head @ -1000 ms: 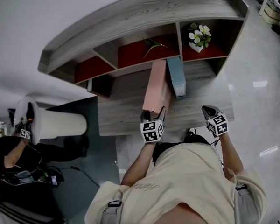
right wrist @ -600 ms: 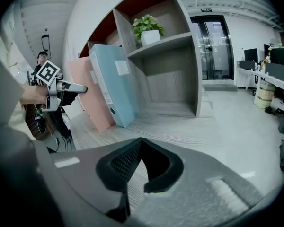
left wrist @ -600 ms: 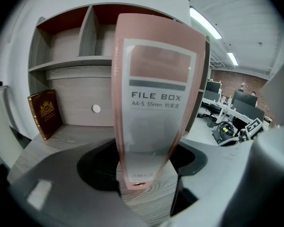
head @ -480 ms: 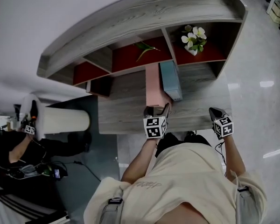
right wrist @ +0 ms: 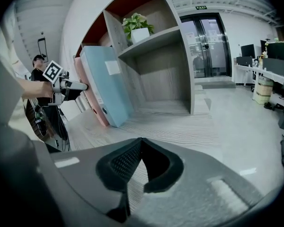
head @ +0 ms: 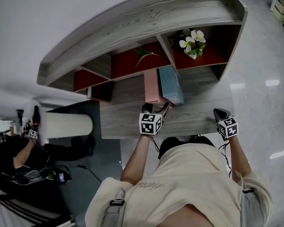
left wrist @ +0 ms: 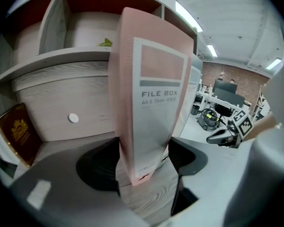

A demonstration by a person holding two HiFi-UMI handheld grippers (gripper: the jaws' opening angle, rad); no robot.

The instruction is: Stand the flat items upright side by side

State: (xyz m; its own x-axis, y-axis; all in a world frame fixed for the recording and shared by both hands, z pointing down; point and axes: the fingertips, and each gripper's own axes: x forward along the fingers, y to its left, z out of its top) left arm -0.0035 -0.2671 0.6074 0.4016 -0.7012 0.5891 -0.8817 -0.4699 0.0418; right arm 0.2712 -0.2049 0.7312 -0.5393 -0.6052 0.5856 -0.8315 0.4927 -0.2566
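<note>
The grey wooden desk and the shelf unit at its back fill the upper half of the head view, and the two task items stand at frame centre in front of the cubbies. A second ago the pink file box leaned long and slanted across the desk; now it looks short and squared, tipped up onto its narrow end, just left of the blue file box. They stand side by side, though I cannot tell whether their faces touch. For the task this probably means the standing-up is as good as done, and what is left is letting go without toppling the box. The left gripper is clenched on the pink box's lower near edge, both pads pressing its sides in the left gripper view, with its bottom down at the desk surface. The right gripper hovers at the lower right by the desk's front edge, jaws closed together on nothing. The front edge runs just below both grippers, so pulling back means leaving the desk at once. Bare desk lies open to the right of the blue box, up to the unit's side panel, and to the left as far as a dark red book. A small flower pot sits in the upper right cubby, well clear.
</note>
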